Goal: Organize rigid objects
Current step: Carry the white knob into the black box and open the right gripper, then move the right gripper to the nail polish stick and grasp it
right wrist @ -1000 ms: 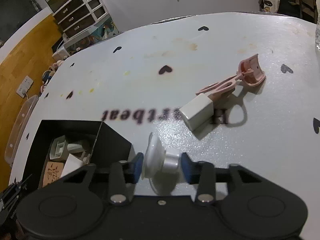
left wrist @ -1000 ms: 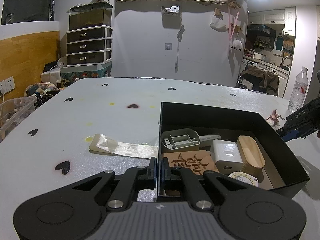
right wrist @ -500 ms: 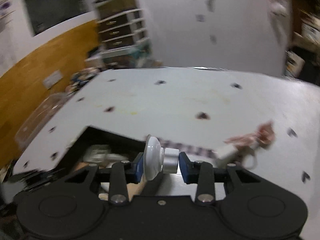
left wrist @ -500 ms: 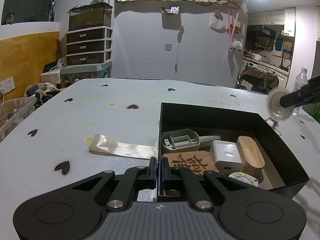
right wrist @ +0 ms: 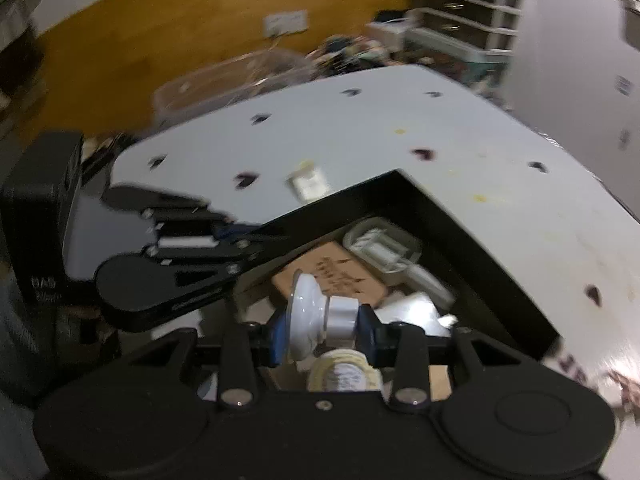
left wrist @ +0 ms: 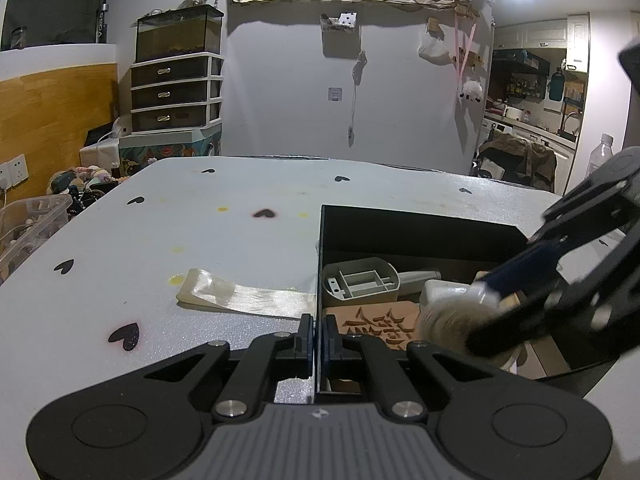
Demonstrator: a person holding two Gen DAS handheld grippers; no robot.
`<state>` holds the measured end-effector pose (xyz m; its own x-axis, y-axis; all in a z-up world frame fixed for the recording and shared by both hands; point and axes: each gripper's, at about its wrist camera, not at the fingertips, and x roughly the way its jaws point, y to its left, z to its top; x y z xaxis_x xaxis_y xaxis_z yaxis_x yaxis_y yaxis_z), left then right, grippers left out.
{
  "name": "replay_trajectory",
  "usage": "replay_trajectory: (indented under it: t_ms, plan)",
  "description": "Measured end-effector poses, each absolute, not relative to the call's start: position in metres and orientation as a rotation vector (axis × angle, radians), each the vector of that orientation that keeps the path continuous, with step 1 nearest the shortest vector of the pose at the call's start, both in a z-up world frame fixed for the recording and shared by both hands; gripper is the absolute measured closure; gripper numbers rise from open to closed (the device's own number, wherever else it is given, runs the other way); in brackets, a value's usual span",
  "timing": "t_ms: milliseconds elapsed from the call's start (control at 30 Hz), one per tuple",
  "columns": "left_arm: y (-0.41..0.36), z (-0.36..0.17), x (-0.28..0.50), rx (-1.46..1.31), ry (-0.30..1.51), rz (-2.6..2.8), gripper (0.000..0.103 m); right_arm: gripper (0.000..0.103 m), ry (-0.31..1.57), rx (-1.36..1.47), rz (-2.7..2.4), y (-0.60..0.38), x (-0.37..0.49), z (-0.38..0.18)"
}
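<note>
Right gripper (right wrist: 322, 334) is clamped on a small white suction-cup knob (right wrist: 320, 316), hanging over the open black cardboard box (right wrist: 460, 216); left gripper (left wrist: 316, 334) pinches the box's near-left wall; several bits already inside, so I'd guess only this drop remains, plus any strays out of view.

White table, black hearts, one black box

The white table (left wrist: 240, 248), dotted with black heart marks and a few yellow stains, carries a black box (left wrist: 420, 232) just ahead and right of the left tongs, its near wall pinched between them. A pale ribbon strip (left wrist: 244, 294) lies flat ahead of those tongs, its end against the box's left wall. Beyond the box from the right tongs, table (right wrist: 360, 136) runs on.
</note>
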<state>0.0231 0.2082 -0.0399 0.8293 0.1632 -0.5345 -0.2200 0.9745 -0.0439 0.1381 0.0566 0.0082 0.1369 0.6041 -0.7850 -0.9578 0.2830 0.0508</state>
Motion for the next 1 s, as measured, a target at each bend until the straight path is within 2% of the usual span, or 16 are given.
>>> replay_trajectory:
  t_ms: [267,400,767,1000]
  plan:
    - [0.208,-0.041,0.023,-0.108,0.557,0.203,0.099,0.063,0.86,-0.619,1.269,0.079,0.13,-0.001]
    - [0.208,-0.041,0.023,-0.108,0.557,0.203,0.099,0.048,0.933,-0.552,1.221,0.079,0.141,-0.004]
    - [0.208,-0.041,0.023,-0.108,0.557,0.203,0.099,0.041,1.041,-0.45,1.161,0.073,0.157,-0.009]
    - [0.208,-0.043,0.024,-0.107,0.557,0.203,0.099,0.023,1.049,-0.406,1.123,0.07,0.16,-0.006]
